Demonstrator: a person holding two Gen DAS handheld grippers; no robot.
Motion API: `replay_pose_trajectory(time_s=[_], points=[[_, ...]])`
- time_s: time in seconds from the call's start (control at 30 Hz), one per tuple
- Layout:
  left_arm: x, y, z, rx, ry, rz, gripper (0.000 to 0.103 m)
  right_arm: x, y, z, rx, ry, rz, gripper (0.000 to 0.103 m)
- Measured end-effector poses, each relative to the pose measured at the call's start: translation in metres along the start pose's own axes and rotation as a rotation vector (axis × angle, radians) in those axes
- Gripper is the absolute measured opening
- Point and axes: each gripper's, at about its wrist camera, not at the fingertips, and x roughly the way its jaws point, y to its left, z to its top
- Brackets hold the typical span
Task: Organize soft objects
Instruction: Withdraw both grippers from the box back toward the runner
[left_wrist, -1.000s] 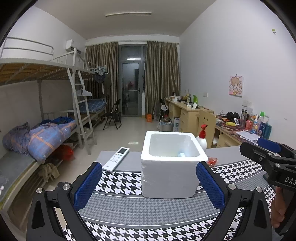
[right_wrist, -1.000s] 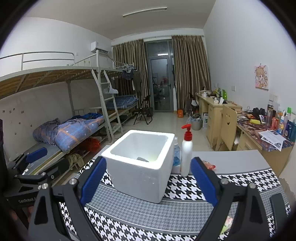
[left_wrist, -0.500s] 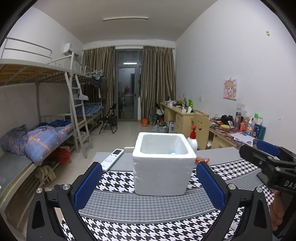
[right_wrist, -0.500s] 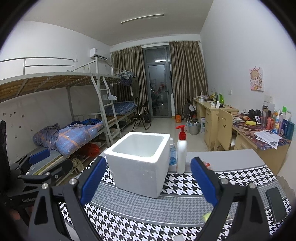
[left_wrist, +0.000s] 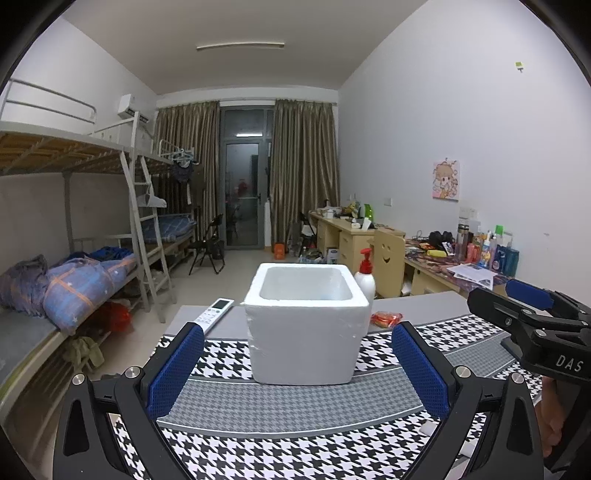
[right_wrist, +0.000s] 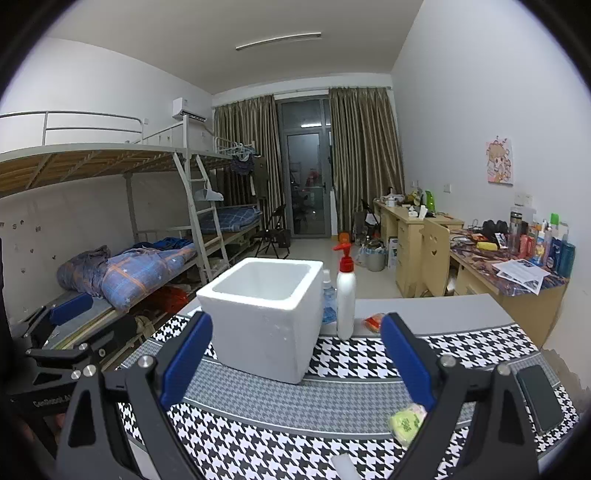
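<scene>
A white foam box (left_wrist: 306, 325) (right_wrist: 264, 314) stands open-topped on the houndstooth table mat (left_wrist: 295, 410). My left gripper (left_wrist: 295, 365) is open in front of it, nothing between its blue pads. In the right wrist view my right gripper (right_wrist: 295, 365) is open too, a little back from the box. A soft yellow-green object (right_wrist: 406, 422) lies on the mat by the right finger, partly hidden by it. A small white piece (right_wrist: 341, 461) lies at the near edge. An orange-red packet (left_wrist: 386, 319) (right_wrist: 373, 322) lies behind the box to the right.
A white pump bottle with a red top (right_wrist: 345, 295) (left_wrist: 365, 277) and a clear bottle (right_wrist: 328, 299) stand behind the box. A remote (left_wrist: 216, 314) lies at the back left. A black phone (right_wrist: 539, 398) lies at the mat's right. Bunk beds line the left, desks the right.
Both grippers have pulled back and risen from the box, which now looks smaller and farther. The yellow-green object has come into the right wrist view. Both stay open.
</scene>
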Motion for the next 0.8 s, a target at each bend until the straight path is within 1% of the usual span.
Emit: replay_pose_trajectory(time_s=[0.13, 0.2, 0.27, 0.5, 0.63, 0.8], points=[[-0.006, -0.005, -0.004, 0.000, -0.014, -0.007, 0.102, -0.005, -0.005, -0.005, 0.013, 0.000, -0.005, 0.095], [-0.007, -0.008, -0.006, 0.005, -0.010, -0.013, 0.102, -0.009, -0.007, -0.007, 0.013, -0.007, -0.024, 0.095], [-0.008, -0.012, -0.009, 0.009, -0.006, -0.014, 0.102, -0.014, -0.010, -0.010, 0.016, -0.010, -0.024, 0.095], [-0.012, -0.018, -0.017, 0.005, -0.014, -0.028, 0.102, -0.017, -0.020, -0.025, 0.041, 0.015, -0.028, 0.095], [-0.007, -0.027, -0.027, 0.004, 0.008, -0.055, 0.102, -0.017, -0.028, -0.034, 0.054, 0.028, -0.045, 0.095], [-0.001, -0.031, -0.031, -0.005, 0.032, -0.075, 0.102, -0.019, -0.039, -0.043, 0.068, 0.043, -0.067, 0.095]])
